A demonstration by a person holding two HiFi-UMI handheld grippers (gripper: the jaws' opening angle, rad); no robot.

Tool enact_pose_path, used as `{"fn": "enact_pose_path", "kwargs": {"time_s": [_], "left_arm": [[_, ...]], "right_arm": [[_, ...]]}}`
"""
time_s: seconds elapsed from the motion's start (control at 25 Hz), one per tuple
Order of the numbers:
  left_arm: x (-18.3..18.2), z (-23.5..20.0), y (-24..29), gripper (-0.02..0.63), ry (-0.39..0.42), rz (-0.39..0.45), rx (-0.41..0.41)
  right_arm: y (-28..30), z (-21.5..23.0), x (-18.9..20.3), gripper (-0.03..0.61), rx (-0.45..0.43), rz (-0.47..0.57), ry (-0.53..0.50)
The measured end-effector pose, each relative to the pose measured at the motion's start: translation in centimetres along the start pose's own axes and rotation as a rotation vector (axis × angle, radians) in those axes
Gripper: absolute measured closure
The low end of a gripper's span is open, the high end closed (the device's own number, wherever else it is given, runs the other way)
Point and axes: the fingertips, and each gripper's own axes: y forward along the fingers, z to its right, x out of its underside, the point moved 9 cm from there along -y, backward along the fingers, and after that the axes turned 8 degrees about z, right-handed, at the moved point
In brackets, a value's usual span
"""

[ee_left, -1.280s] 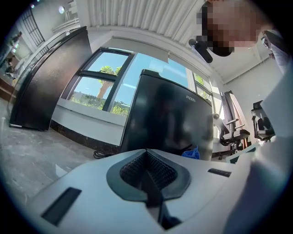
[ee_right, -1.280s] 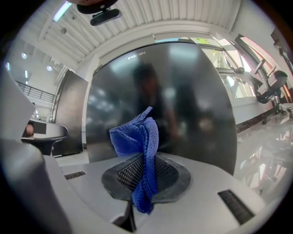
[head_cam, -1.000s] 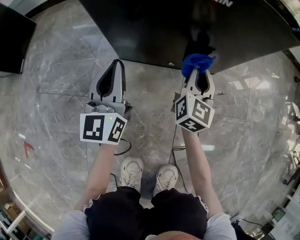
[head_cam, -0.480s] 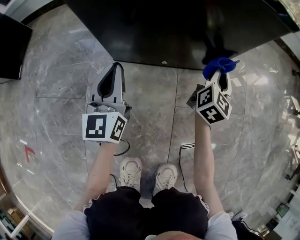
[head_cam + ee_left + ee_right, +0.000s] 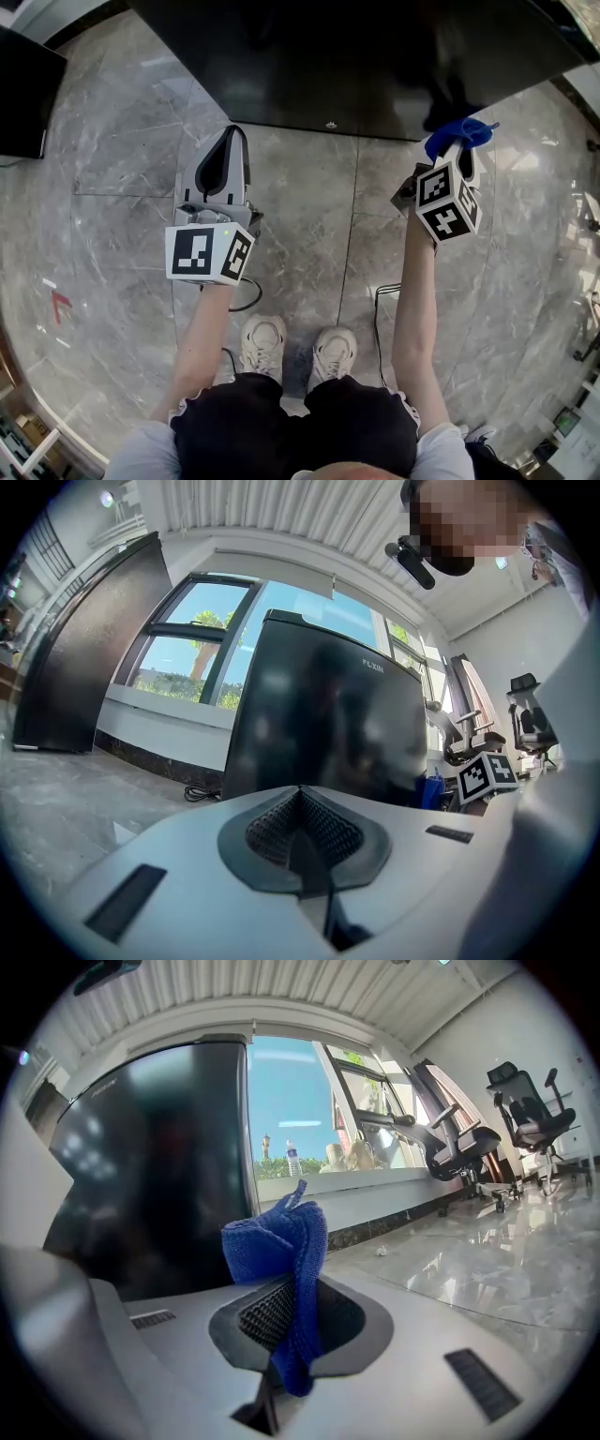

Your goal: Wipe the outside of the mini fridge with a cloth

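Observation:
The black mini fridge (image 5: 356, 56) stands on the marble floor ahead of me; its glossy front (image 5: 328, 724) fills the left gripper view and its side (image 5: 141, 1176) the left of the right gripper view. My right gripper (image 5: 461, 142) is shut on a blue cloth (image 5: 459, 134), (image 5: 286, 1269), held at the fridge's right front corner. The cloth bunches above the jaws. My left gripper (image 5: 225, 141) hangs short of the fridge's front, jaws shut with nothing between them (image 5: 305, 841).
A second black cabinet (image 5: 23, 89) stands at the far left. A black cable (image 5: 361, 309) runs over the floor by my shoes (image 5: 298, 349). Office chairs (image 5: 511, 1119) and a window lie to the right of the fridge.
My right gripper has carried the blue cloth to the right along the fridge's front edge toward its right corner. The left gripper has stayed nearly still.

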Motion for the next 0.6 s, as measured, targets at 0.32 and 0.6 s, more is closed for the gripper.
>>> {"fn": "enact_pose_path", "kwargs": {"time_s": [0.32, 0.6], "left_arm": [[0.0, -0.7, -0.2, 0.609, 0.010, 0.009, -0.027], [0.2, -1.8, -1.3, 0.609, 0.011, 0.037, -0.084]], "right_arm": [[-4.2, -1.3, 0.9, 0.518, -0.100, -0.041, 0.043], [-8.1, -11.6, 3.5, 0.518, -0.475, -0.074, 0.037]]}}
